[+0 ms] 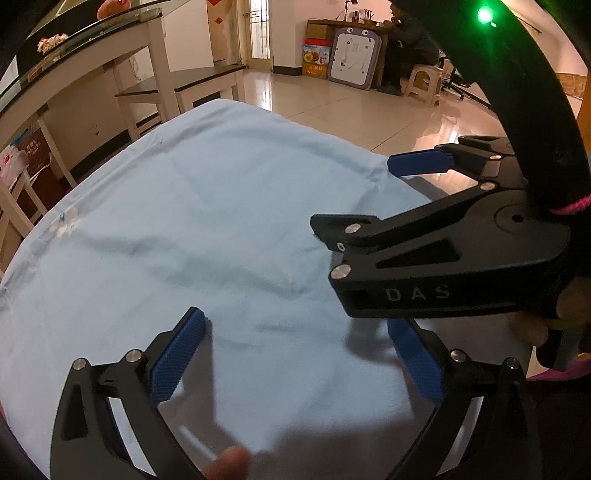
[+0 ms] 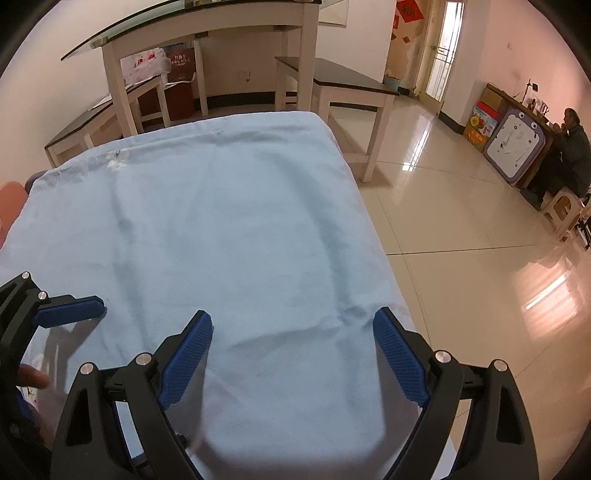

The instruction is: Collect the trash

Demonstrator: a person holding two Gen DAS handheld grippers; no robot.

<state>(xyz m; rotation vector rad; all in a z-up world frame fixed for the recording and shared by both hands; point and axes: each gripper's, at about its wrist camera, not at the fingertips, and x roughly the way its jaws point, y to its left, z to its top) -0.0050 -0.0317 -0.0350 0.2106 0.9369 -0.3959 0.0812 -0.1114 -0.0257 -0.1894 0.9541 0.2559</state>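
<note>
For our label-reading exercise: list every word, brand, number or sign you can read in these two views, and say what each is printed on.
"DAS": raised letters on the black body of the right gripper, seen from the left wrist view.
Red paper signs by the door: too blurred to read.
Fruit-printed carton against the wall: print too small.
Dark red box under the glass table: lettering illegible.

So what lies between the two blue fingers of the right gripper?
Only bare light-blue cloth; the right gripper holds nothing and no trash shows there, as seen in the right wrist view.
</note>
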